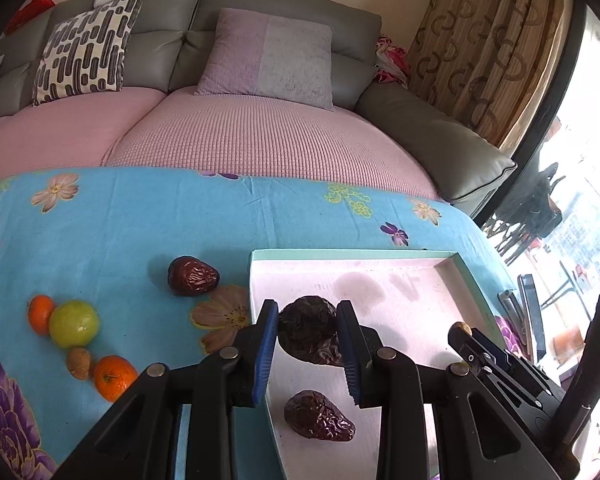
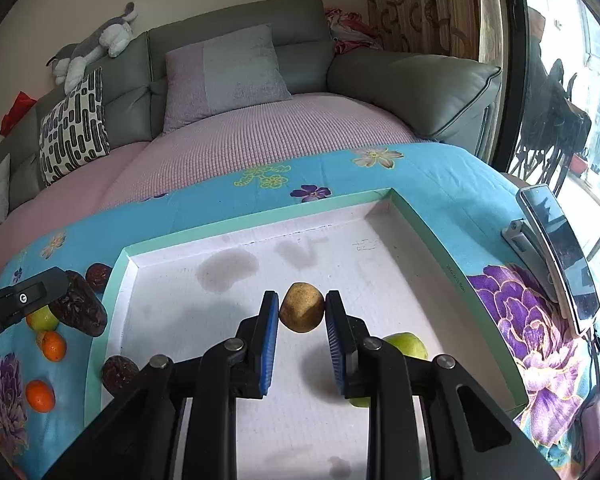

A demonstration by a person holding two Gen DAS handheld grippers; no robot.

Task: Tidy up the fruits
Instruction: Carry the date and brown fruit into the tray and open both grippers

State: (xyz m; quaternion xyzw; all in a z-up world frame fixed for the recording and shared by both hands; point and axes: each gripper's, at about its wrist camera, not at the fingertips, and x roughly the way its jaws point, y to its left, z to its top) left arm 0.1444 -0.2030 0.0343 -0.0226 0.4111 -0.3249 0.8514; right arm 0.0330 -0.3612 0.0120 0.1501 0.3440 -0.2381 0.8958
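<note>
Blue pads of the left tongs [image 1: 308,330] pinch a wrinkled dark date [image 1: 309,334] by its sides, held above the left part of the tray [image 1: 470,280]. A second date [image 1: 319,421] already lies on the tray floor just below. Out on the cloth [image 1: 140,220] wait a third date [image 1: 193,276], a green fruit [image 1: 74,323], two oranges [image 1: 114,377] and a nut [image 1: 79,362]. Released from here, the held date could land on the one beneath and roll toward the rim.

From the right wrist, the right tongs [image 2: 302,314] are closed partway on a brown nut [image 2: 302,307] over the middle of the tray [image 2: 428,224]. The pads meet it only at its widest curve, so a slack squeeze may let the hard, round shell squirt out. A green fruit [image 2: 408,346] sits just beside the right finger; lowering there risks knocking it. The left tongs [image 2: 16,300] hang at the tray's left edge, so swinging that way risks a bump.
</note>
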